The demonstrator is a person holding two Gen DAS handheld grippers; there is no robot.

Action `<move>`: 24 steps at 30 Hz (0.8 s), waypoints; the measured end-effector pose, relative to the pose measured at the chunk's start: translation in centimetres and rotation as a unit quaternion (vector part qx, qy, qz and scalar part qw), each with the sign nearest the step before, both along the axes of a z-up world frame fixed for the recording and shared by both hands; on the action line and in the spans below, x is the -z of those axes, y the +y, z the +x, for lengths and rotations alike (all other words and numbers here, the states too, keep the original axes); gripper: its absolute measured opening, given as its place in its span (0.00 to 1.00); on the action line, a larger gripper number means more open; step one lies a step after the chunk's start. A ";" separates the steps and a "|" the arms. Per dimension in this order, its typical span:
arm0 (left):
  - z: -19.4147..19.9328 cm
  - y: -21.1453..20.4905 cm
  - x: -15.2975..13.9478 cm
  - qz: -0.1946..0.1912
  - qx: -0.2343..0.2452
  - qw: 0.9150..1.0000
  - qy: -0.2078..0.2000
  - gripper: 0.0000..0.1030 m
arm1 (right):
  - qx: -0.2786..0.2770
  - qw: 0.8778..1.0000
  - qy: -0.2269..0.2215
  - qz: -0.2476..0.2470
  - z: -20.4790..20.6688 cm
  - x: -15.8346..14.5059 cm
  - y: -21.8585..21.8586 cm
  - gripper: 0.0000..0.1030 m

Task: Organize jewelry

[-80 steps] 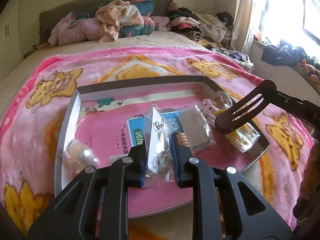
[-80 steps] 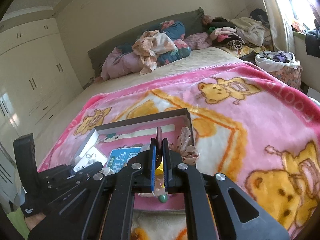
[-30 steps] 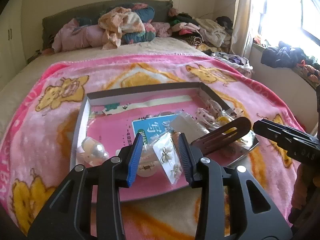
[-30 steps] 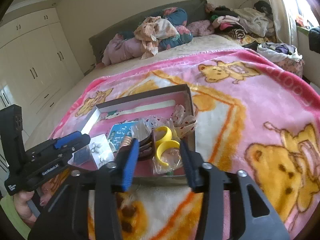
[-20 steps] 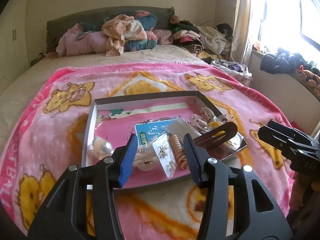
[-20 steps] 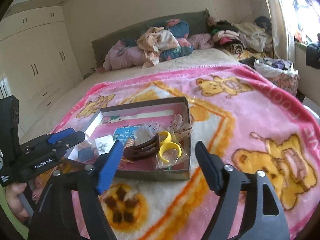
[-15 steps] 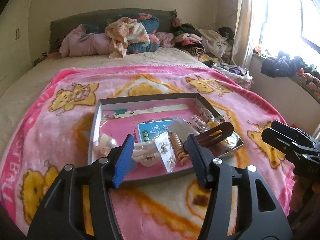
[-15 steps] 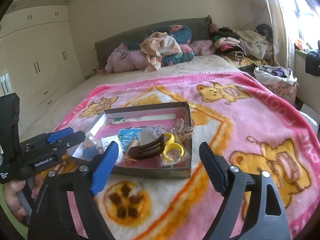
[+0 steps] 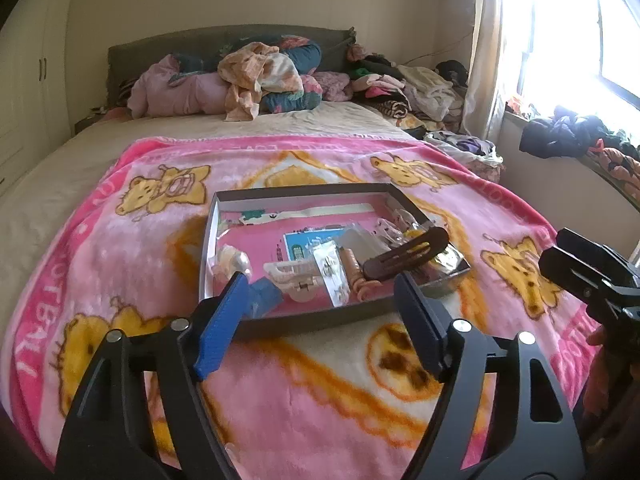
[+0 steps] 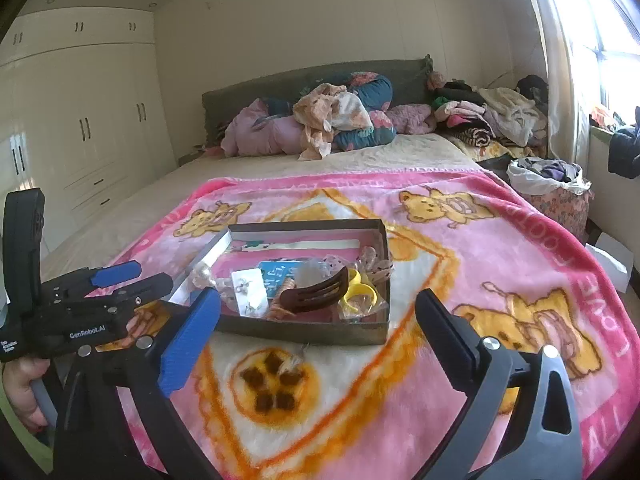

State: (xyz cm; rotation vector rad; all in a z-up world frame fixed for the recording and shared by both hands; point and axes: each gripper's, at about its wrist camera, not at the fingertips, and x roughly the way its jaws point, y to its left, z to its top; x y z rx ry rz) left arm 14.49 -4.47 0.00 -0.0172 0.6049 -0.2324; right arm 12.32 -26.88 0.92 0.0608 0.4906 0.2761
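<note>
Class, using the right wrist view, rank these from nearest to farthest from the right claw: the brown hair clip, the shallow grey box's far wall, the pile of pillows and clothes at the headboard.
1. Brown hair clip, lying in the box's near right part, just beyond the right claw, whose jaws are opening, empty.
2. Shallow grey box's far wall, mid-blanket.
3. Pile of pillows and clothes, far end of the bed.

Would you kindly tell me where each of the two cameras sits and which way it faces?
Left wrist: on the left gripper, looking forward and down at the tray on the pink blanket; its opening jaws are empty, the right gripper at the right edge.
Right wrist: on the right gripper, facing the tray from its right; jaws opening, empty; the left gripper and a hand at left.
Shared: tray, brown hair clip, blanket, each other's gripper.
</note>
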 end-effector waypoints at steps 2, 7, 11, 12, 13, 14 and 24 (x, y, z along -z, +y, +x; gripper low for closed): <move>-0.4 0.0 0.0 0.000 -0.001 1.000 -0.001 0.70 | -0.001 1.000 -0.002 -0.002 -0.4 0.0 0.1 0.93; -1.3 0.2 -0.1 0.000 -0.003 1.000 -0.004 0.81 | -0.002 1.000 -0.011 -0.006 -1.2 -0.3 0.3 0.93; -2.3 0.1 -0.4 0.003 -0.003 1.000 -0.013 0.87 | -0.001 1.000 -0.017 -0.007 -1.8 -0.4 0.3 0.94; -2.5 0.1 -0.5 0.003 -0.003 1.000 -0.015 0.89 | -0.001 1.000 -0.018 -0.007 -1.9 -0.4 0.4 0.94; -2.7 0.1 -0.6 0.002 -0.002 1.000 -0.017 0.89 | -0.001 1.000 -0.020 -0.008 -2.1 -0.4 0.4 0.94; -2.9 0.1 -0.6 0.003 -0.003 1.000 -0.019 0.89 | 0.000 1.000 -0.021 -0.008 -2.2 -0.4 0.3 0.94; -5.2 0.2 -0.3 0.000 -0.012 0.999 -0.036 0.89 | 0.004 0.999 -0.033 -0.010 -3.6 0.0 0.1 0.94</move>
